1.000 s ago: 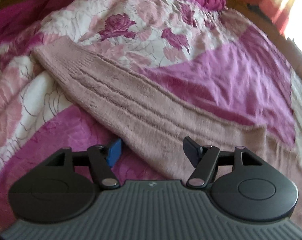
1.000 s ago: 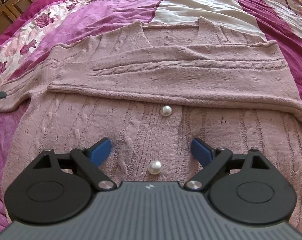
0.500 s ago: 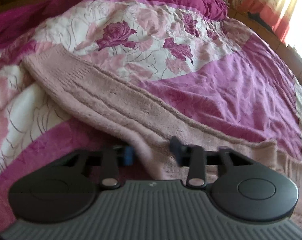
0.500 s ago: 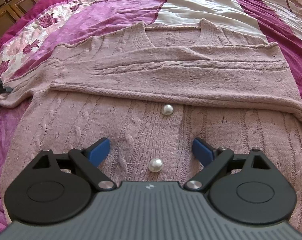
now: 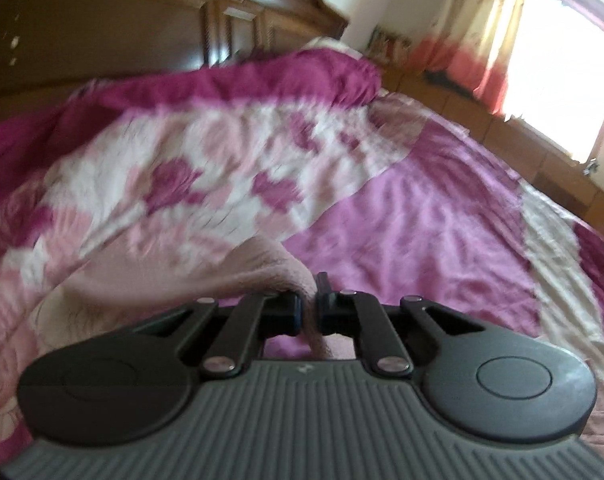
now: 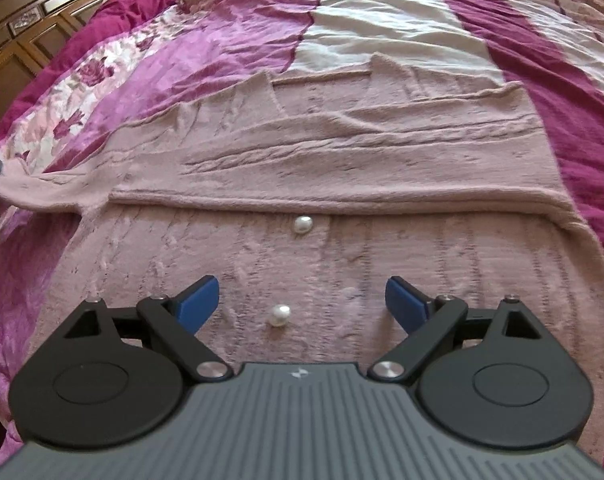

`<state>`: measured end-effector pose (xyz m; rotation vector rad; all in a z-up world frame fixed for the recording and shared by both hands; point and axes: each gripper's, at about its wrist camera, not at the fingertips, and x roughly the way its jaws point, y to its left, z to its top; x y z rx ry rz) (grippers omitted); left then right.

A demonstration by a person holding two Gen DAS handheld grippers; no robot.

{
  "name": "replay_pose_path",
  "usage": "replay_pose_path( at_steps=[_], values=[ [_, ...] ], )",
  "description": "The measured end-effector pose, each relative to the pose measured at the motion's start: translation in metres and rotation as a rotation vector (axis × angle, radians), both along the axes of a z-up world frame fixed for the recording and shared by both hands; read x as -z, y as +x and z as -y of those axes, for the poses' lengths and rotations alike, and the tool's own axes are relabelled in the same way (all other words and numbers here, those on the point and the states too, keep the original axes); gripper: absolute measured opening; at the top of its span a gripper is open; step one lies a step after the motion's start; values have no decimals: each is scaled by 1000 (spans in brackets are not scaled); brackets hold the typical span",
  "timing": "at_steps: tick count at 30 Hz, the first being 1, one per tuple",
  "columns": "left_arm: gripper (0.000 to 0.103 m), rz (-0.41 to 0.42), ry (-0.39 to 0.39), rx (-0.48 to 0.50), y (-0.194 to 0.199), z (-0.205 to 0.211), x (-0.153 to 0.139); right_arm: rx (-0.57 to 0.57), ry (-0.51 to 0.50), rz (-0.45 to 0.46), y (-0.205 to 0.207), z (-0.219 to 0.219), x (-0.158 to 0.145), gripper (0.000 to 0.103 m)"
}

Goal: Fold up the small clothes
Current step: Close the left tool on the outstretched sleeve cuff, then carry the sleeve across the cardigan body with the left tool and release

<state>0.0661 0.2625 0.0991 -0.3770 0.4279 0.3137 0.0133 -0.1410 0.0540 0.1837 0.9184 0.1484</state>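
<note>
Bed (image 6: 401, 20) with magenta floral bedspread (image 6: 206, 60), pink knit cardigan (image 6: 341, 160) lying on it

The left gripper (image 5: 309, 312) is seen with its jaws drawn together on a fold of the pink knitted cardigan (image 5: 258, 276), which is pinched between the pads and raised off the bedspread (image 5: 421, 232). The rest of the knit is draped down to the left and below the jaws, and much of the view is blurred. Behind the bed, a dark wooden wardrobe (image 5: 102, 40) and a brightly lit curtained window (image 5: 557, 56) are shown.
</note>
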Motion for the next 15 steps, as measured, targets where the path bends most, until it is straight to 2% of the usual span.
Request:
replay_pose_path(
  at_steps=[7,15],
  values=[
    [9,66,28,99,-1,45,-28,53,-1,-12,-4,23,-2,94],
    [8,96,5,199,6,97,-37,81,10,-12,-10,39,-2,94]
  ],
)
